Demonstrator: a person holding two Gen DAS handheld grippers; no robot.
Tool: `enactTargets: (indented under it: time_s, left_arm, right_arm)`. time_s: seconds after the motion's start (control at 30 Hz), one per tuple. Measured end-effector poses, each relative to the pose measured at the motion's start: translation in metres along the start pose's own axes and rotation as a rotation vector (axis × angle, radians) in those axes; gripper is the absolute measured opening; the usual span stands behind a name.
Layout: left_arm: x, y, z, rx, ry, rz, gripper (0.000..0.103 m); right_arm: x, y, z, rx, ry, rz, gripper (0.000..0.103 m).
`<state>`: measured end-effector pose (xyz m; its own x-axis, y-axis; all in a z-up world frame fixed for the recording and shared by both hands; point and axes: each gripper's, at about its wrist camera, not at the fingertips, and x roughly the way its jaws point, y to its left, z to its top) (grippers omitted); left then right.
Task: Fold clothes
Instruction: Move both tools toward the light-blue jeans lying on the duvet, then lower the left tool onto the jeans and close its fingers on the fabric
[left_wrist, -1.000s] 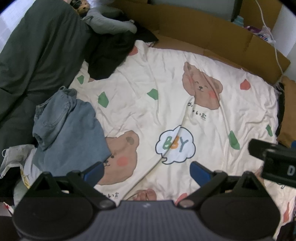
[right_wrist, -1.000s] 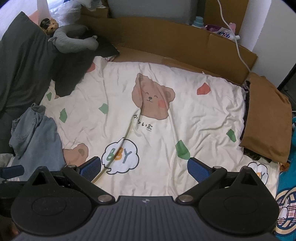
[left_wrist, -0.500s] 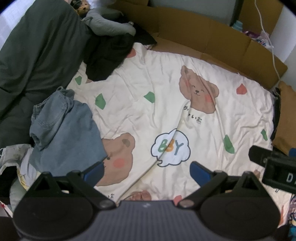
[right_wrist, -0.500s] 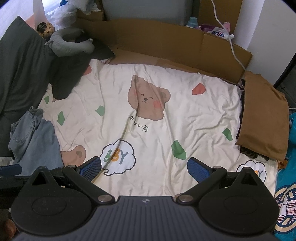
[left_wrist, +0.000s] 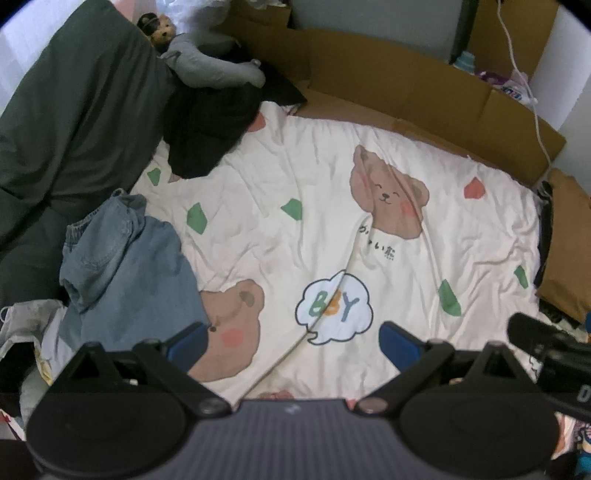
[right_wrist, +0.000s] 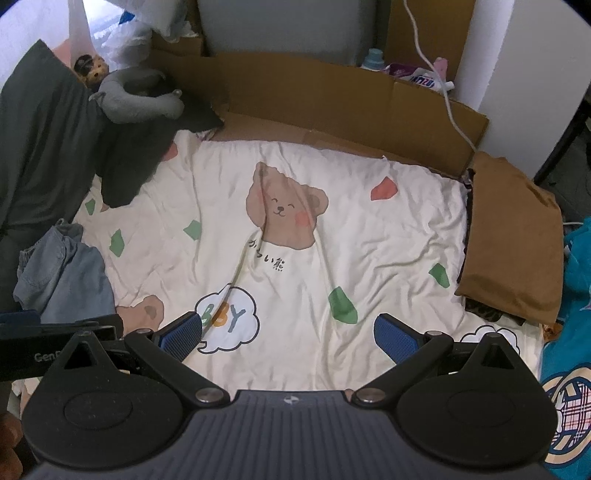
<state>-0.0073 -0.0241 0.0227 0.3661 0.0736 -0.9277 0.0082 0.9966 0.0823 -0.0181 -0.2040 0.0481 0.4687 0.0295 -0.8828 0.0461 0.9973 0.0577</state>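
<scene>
Both claws – left (left_wrist: 291, 341), right (right_wrist: 288, 332) – gape apart, empty, above the bed (left_wrist: 332, 177). Jeans (left_wrist: 122, 266) crumpled at its left edge; brown shirt (right_wrist: 513, 236) folded at right edge.

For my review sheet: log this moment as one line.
left gripper open | right gripper open | denim garment unfolded, untouched | both over bear blanket

The left gripper (left_wrist: 291, 339) has its jaws spread wide, with nothing between the blue pads (left_wrist: 397, 341). The right gripper (right_wrist: 288, 334) has its jaws wide apart too and holds nothing. The two grippers are side by side, both raised and pointing forward.
</scene>
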Motion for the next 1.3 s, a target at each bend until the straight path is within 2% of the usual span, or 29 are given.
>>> enactTargets:
  time_s: [0.3, 0.6, 0.8, 0.9, 1.03, 1.13, 1.2, 1.3]
  left_arm:
    - [-0.008, 0.002, 0.01, -0.038, -0.045, 0.005, 0.1]
    - [-0.012, 0.006, 0.021, -0.037, -0.064, 0.065, 0.098]
    - [-0.014, 0.023, 0.028, -0.059, -0.08, 0.093, 0.094]
    - [-0.016, 0.035, 0.036, -0.071, -0.105, 0.127, 0.094]
    - [-0.015, 0.06, 0.053, -0.132, -0.124, 0.166, 0.094]
    - [-0.008, 0.076, 0.069, -0.14, -0.132, 0.168, 0.094]
    - [0.0, 0.088, 0.08, -0.151, -0.122, 0.186, 0.094]
    - [0.014, 0.104, 0.09, -0.187, -0.106, 0.172, 0.091]
  right_arm:
    - [-0.018, -0.017, -0.006, 0.03, -0.039, 0.003, 0.102]
    - [-0.037, -0.021, -0.009, 0.016, -0.114, 0.051, 0.102]
    - [-0.034, -0.018, -0.012, 0.017, -0.087, 0.147, 0.1]
    - [-0.03, -0.018, -0.016, 0.012, -0.086, 0.162, 0.098]
    - [-0.023, -0.026, -0.02, 0.033, -0.059, 0.193, 0.098]
    - [-0.018, -0.034, -0.021, 0.065, -0.029, 0.24, 0.098]
    - [-0.018, -0.037, -0.021, 0.052, -0.044, 0.24, 0.098]
    - [-0.019, -0.038, -0.02, 0.017, -0.09, 0.224, 0.097]
